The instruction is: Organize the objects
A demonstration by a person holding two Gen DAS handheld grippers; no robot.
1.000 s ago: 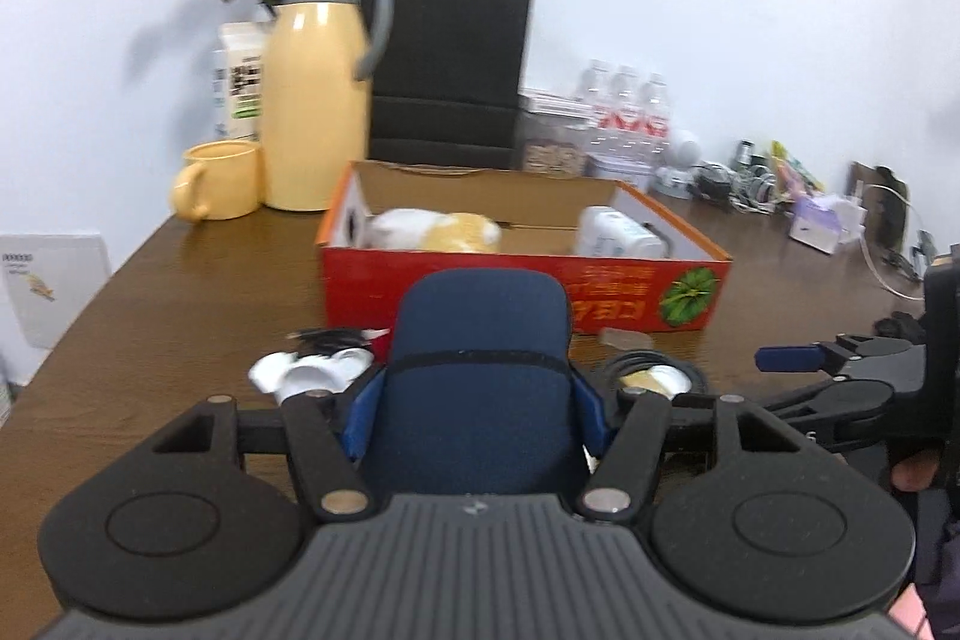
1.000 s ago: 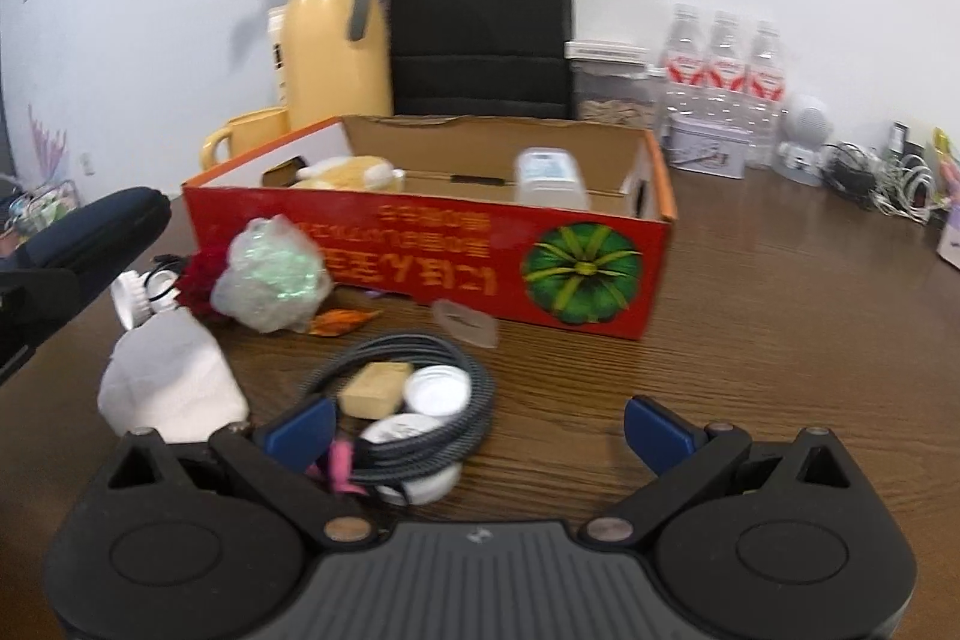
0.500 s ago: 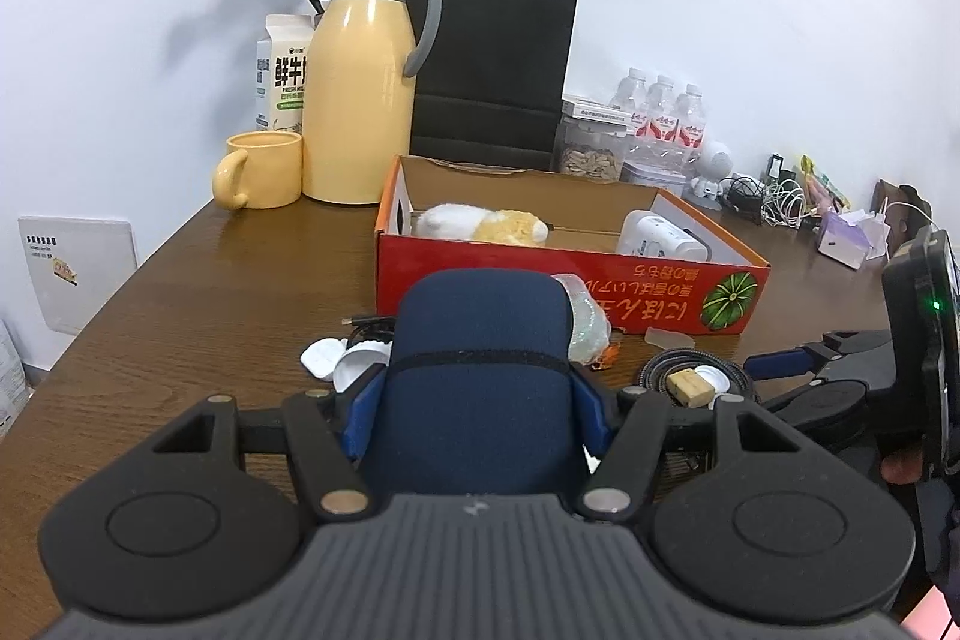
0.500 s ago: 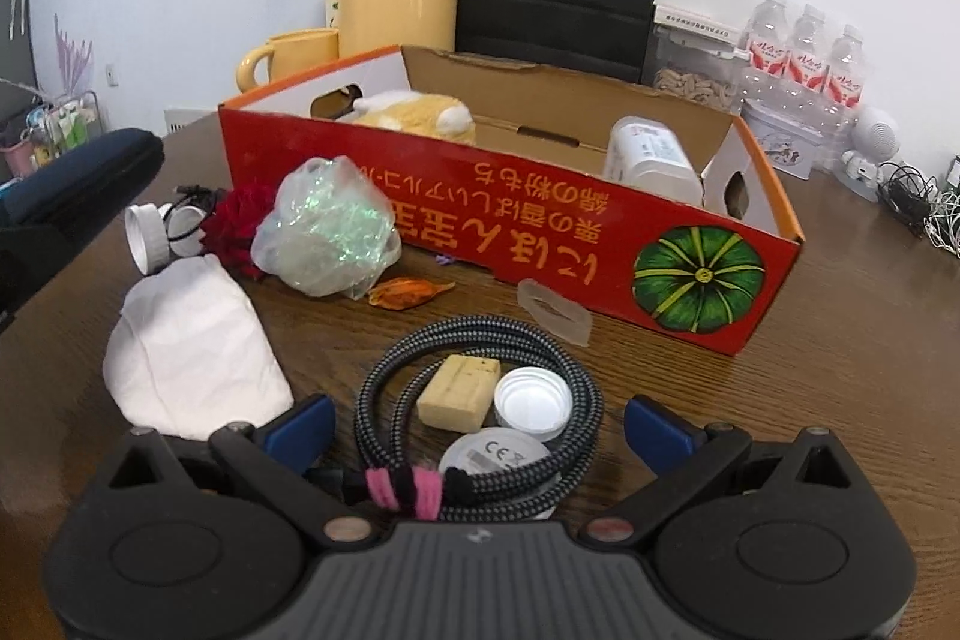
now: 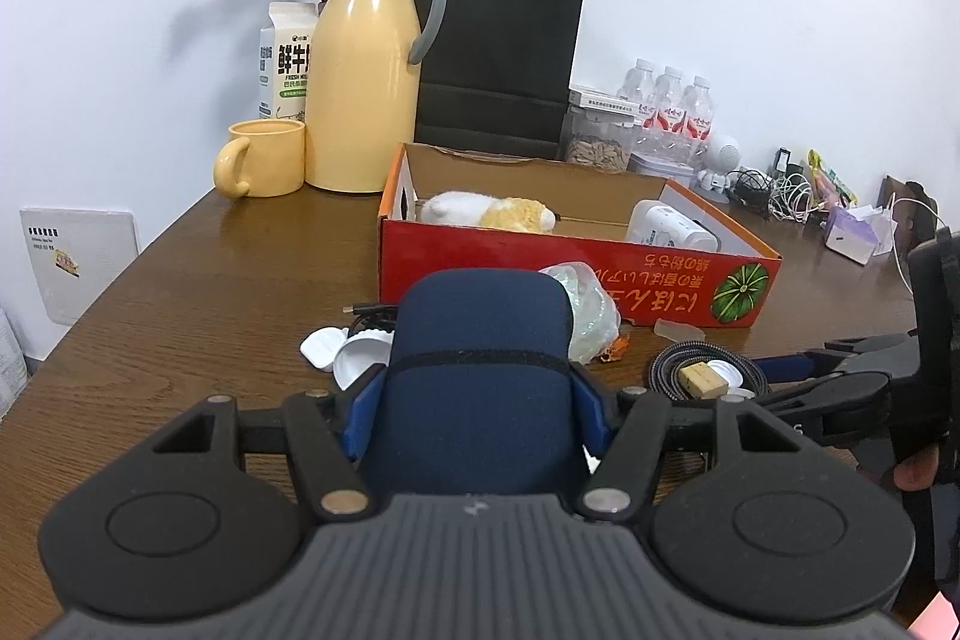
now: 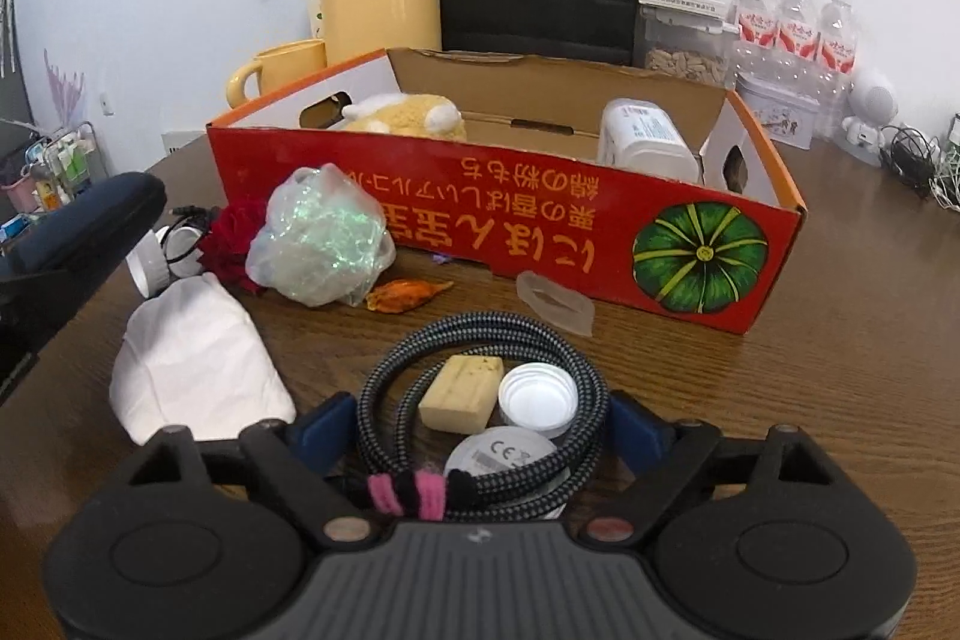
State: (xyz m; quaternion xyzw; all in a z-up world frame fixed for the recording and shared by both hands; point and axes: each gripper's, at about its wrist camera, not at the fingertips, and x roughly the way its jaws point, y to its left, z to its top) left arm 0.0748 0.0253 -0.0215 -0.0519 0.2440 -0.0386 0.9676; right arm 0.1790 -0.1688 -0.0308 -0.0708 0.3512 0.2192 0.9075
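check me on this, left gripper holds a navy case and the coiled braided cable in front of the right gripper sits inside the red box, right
Not quite. The left gripper does hold the navy case, but the coiled braided cable lies on the table in front of the red box, not inside it. The right wrist view shows this.

The brown wooden surface (image 6: 810, 370) carries a red box (image 6: 510, 226) at twelve o'clock, a coiled cable (image 6: 480, 400) at six, a white cloth (image 6: 192, 370) at eight, and a jug (image 5: 363, 94) and mug (image 5: 261, 157) at eleven.
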